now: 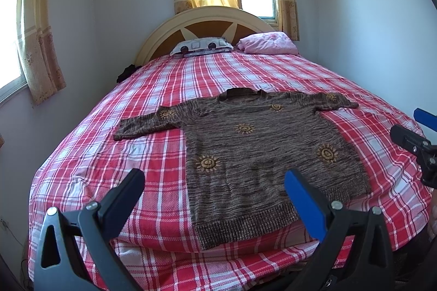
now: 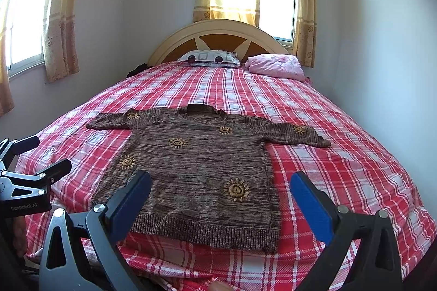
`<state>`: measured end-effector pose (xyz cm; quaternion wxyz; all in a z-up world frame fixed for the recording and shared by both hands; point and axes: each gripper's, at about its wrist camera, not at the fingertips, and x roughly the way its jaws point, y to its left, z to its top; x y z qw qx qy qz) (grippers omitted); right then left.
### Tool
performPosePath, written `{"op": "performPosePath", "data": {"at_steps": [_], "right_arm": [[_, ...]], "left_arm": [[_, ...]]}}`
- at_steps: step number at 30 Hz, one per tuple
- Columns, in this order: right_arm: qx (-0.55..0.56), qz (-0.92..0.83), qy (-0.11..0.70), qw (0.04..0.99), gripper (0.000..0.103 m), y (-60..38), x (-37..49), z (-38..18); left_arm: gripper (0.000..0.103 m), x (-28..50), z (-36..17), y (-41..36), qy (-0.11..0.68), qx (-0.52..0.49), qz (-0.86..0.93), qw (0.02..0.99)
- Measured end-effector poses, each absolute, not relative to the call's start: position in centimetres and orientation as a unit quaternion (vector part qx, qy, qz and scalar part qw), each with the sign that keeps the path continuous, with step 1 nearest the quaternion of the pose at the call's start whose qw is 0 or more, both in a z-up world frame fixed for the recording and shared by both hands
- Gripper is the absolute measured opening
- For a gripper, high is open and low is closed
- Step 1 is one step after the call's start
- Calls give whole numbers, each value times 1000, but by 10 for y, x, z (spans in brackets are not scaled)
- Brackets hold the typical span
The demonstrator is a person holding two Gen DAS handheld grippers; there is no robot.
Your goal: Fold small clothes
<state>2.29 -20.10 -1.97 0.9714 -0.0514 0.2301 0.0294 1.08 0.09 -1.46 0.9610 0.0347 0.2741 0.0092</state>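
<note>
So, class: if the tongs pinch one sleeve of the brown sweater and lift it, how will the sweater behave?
The sweater is a soft knit lying flat on the bedspread, so it would probably droop and trail rather than hold its shape. Its ribbed hem may stretch under a pull. The knit looks coarse, so it likely grips the open left tongs well.

daylight via curtained windows (image 2: 277, 4) | window glare | fisheye-warped, dark corners

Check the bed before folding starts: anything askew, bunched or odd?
Nothing much. The sweater lies flat and face up on the bedspread, sleeves spread, hem toward the cameras. It sits slightly askew to the plaid lines. Both hand-held grippers, left and right, are open and hold nothing.
</note>
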Motion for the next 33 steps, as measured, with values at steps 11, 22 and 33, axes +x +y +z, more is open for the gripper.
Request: {"op": "performPosePath", "data": {"at_steps": [11,22,33], "right_arm": [[-50,29,237,970,102,-201,25,-23],[-48,28,245,968,102,-204,30,-26],[-48,26,254,966,102,-205,35,-32]], "left_arm": [[103,13,-17,3,278,35,7,960],[103,14,-20,4,281,34,10,959],[103,19,-21,11,282,32,20,959]]}}
